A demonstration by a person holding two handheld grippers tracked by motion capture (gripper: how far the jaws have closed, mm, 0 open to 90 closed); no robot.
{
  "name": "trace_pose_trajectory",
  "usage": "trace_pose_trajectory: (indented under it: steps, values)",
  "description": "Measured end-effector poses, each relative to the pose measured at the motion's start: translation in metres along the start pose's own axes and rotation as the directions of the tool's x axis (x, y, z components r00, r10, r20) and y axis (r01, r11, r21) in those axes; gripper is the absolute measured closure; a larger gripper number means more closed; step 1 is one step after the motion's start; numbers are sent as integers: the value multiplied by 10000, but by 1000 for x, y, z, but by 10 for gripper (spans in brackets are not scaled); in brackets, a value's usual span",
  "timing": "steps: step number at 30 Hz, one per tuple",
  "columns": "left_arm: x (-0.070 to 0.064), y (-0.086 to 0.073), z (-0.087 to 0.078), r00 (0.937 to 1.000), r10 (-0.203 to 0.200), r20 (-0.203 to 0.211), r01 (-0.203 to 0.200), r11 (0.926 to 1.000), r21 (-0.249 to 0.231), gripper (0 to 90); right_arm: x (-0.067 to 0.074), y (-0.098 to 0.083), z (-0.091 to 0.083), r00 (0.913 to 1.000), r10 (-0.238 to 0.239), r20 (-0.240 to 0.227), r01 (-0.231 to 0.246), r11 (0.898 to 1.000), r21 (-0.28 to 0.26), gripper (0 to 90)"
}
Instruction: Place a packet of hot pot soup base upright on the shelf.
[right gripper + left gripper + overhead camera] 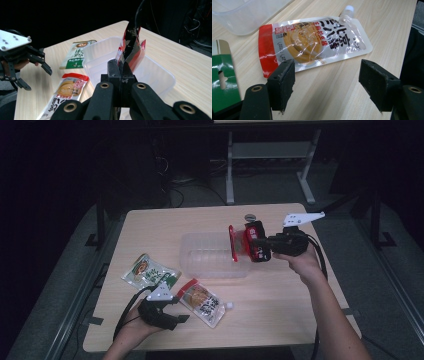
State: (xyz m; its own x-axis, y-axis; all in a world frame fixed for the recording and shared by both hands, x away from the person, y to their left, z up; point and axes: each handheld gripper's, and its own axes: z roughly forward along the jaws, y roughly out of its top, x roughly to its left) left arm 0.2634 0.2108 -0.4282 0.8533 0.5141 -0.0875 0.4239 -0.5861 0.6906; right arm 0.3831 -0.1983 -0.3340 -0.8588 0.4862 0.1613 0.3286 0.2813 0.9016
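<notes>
My right gripper point(256, 245) point(121, 68) is shut on a red and black pouch point(239, 243) point(131, 47), held upright over the right end of a clear plastic container point(200, 266) point(160, 69). My left gripper point(179, 314) point(327, 68) point(37, 79) is open and low over the table, pointing at a white and red sauce pouch with a spout point(202, 302) point(312, 42) point(68, 90). That pouch lies flat just beyond the jaws, and nothing is between them. A green and white pouch point(150, 272) point(222, 85) point(78, 56) lies flat to its left.
A small round disc point(250, 217) sits near the far edge of the wooden table point(300, 305). Behind the table stand the white legs of a desk point(230, 175), with dark floor around.
</notes>
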Motion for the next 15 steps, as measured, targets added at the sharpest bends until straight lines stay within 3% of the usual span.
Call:
trace_pose_trajectory:
  steps: [9,15]
  values:
    - [1,-1,2,10000,-56,-6,56,10000,-43,288,-4,-9,-11,9996,148,242,-147,9999,-31,900]
    - [1,-1,3,10000,11,38,-11,10000,-12,288,-7,-17,-7,9989,215,415,-228,9993,309,900]
